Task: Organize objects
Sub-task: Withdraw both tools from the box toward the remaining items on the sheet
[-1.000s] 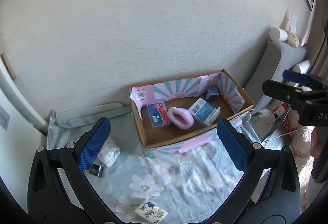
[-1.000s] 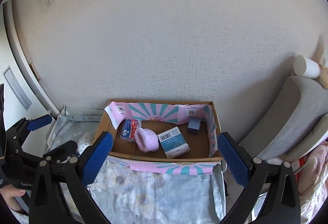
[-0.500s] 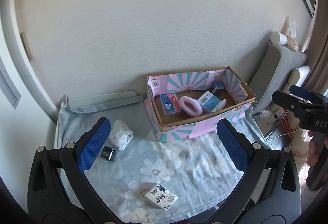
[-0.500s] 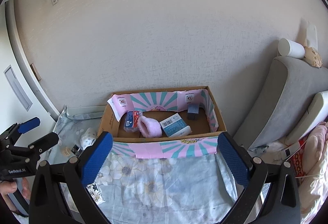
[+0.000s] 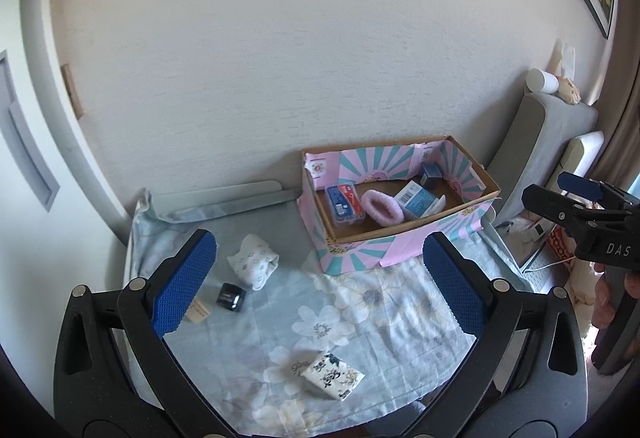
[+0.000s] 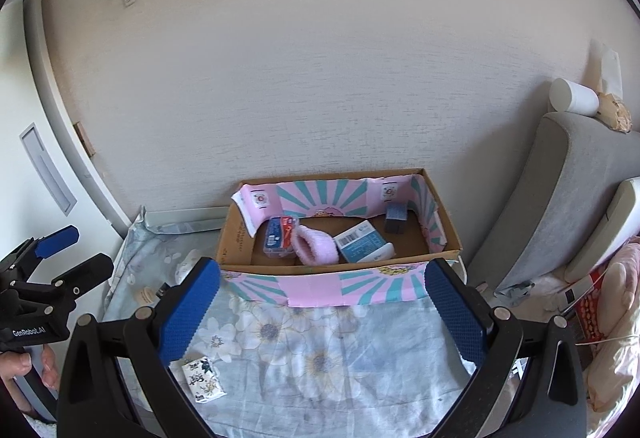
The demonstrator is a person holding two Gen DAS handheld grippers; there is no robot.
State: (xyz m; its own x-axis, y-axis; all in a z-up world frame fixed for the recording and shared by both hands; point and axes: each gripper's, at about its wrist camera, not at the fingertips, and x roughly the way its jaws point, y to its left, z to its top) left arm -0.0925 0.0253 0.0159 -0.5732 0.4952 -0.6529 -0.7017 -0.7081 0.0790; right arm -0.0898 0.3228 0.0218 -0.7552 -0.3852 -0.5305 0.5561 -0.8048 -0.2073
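Both grippers empty, fingers spread wide above the floral table (image 5: 400, 302); left gripper (image 5: 316, 286) nearer the loose rolled cloth (image 5: 253, 265), centre-left and ahead of it; cardboard box (image 5: 400, 242) upper right

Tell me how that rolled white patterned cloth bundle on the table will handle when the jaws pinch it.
The cloth bundle looks soft and crumpled, so it will probably squash and may unroll. It seems light. Lying on the loose floral tablecloth, a push would likely drag it rather than roll it.
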